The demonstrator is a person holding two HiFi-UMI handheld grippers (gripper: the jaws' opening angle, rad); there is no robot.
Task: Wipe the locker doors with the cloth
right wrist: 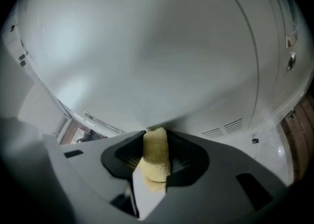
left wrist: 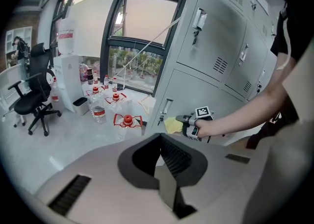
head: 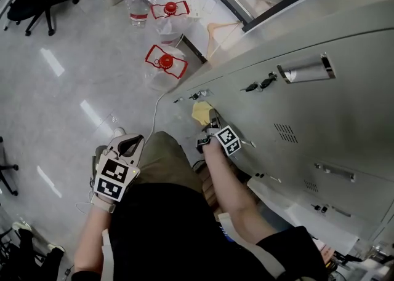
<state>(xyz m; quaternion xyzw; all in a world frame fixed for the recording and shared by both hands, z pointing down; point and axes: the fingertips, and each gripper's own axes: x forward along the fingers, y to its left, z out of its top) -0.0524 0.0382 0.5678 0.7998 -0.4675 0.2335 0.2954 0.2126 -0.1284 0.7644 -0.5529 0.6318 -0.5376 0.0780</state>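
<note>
Pinching the yellow cloth (right wrist: 156, 157) by a folded bunch, the right gripper (head: 212, 131) holds it to a locker door (right wrist: 147, 46), apparently touching. Soft, light and limp, it needs a firm mid-fold grip. The left gripper (left wrist: 164, 169) hangs closed, empty.

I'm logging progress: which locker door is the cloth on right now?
The bottom-row door nearest the window: the right gripper holds the yellow cloth against it beside its handle. No other door has anything on it.
</note>
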